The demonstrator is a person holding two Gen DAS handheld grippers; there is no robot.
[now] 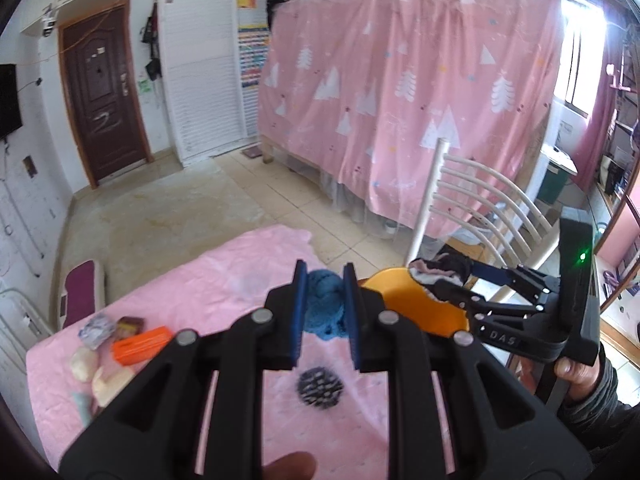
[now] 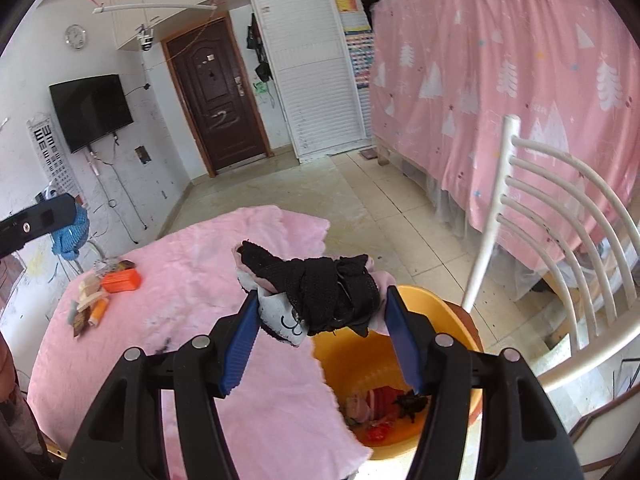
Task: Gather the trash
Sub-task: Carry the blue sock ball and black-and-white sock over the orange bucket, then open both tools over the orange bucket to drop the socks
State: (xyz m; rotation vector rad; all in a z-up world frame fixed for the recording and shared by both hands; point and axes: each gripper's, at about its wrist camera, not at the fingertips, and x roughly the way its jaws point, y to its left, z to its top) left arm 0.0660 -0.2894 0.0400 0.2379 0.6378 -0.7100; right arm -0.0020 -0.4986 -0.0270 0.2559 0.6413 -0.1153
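My left gripper (image 1: 324, 278) is shut on a blue knitted ball (image 1: 324, 320) above the pink-covered table (image 1: 192, 292). In the right wrist view the same blue ball (image 2: 72, 234) hangs in that gripper at the far left. My right gripper (image 2: 320, 300) is shut on a bundle of black and white cloth (image 2: 320, 292), held over the table's edge beside the orange bin (image 2: 452, 312). The bin holds red and pink scraps (image 2: 376, 408). From the left wrist view, the right gripper (image 1: 440, 276) carries the bundle just above the bin's rim (image 1: 400, 292).
On the table's left end lie an orange box (image 1: 140, 344), a foil wrapper (image 1: 96, 330) and cream scraps (image 1: 108, 384). A black-and-white spiky ball (image 1: 320, 390) sits near me. A white chair (image 2: 560, 216) stands right of the bin, before a pink-curtained bed (image 2: 500, 80).
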